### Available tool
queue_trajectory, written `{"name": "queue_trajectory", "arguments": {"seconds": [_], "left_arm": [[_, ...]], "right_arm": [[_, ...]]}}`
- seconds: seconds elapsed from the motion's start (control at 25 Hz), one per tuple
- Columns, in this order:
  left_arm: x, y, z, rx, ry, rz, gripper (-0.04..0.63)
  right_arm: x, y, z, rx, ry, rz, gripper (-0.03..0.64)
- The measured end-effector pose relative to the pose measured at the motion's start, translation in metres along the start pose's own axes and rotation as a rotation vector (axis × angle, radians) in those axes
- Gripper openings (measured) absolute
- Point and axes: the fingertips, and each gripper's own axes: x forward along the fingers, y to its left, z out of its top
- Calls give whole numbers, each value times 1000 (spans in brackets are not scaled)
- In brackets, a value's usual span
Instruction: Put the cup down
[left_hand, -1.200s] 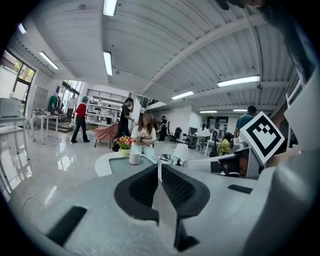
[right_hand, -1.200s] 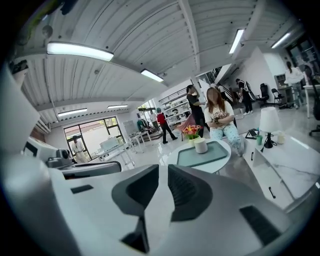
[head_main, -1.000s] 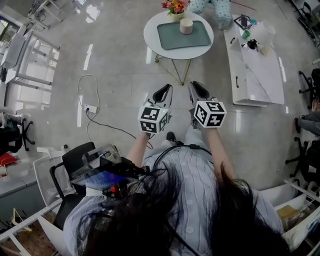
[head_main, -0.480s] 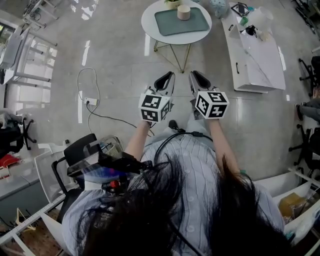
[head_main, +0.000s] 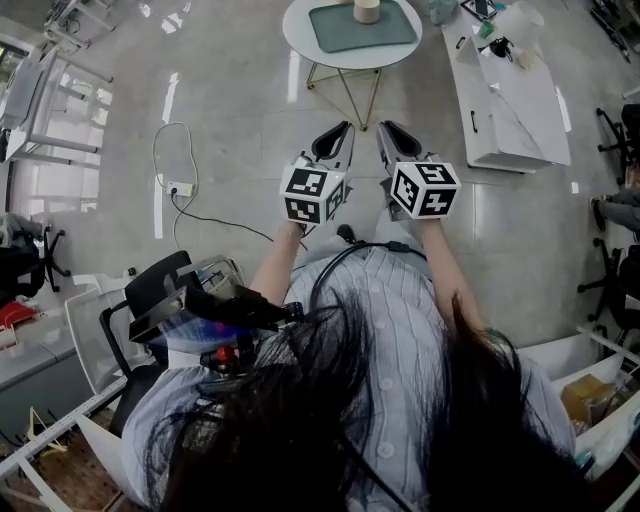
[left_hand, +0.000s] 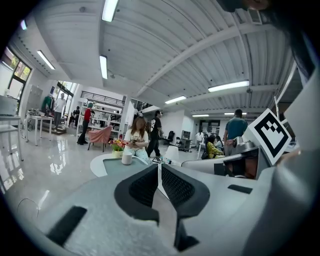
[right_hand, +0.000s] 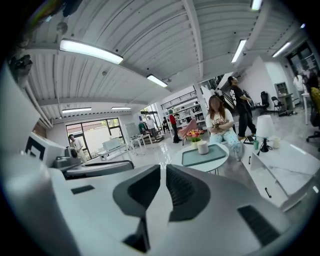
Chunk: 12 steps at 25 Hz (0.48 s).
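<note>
The cup (head_main: 367, 10) stands upright on a teal tray (head_main: 335, 24), close to the tray's far edge, and no gripper touches it. The head view cuts off its top at the picture's upper border, while the left gripper view (left_hand: 127, 158) and the right gripper view (right_hand: 202, 147) show it whole as a pale, short cylinder. The tray lies in the middle of a small round white table (head_main: 300, 42) on thin gold legs. A pot of flowers (right_hand: 194, 134) stands at that table's far edge, just behind the cup, and a seated person (right_hand: 220, 124) is beyond it. Well apart from the table, nearer the wearer, the left gripper (head_main: 340, 131) and the right gripper (head_main: 386, 128) are held side by side above the glossy floor, both pointing toward the table. The left gripper's jaws are closed together with nothing between them (left_hand: 158, 173), and the right gripper's jaws are likewise closed and empty (right_hand: 162, 176). To the right of the round table stands a long white cabinet (head_main: 515, 100) with small items on its top. On the floor to the left, a power strip (head_main: 180, 188) lies with its cable trailing.
</note>
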Motion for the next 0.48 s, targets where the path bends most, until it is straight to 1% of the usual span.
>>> {"name": "queue_trajectory", "arguments": {"seconds": [0.24,0.48], "left_arm": [[-9,-5,-3,5,-5,6,18],[-13,-10,0,4,-14,2,18]], "right_arm": [[-8,6,-6,8,-4,5,54],[-14,12,-6,-14,2,9,54]]}}
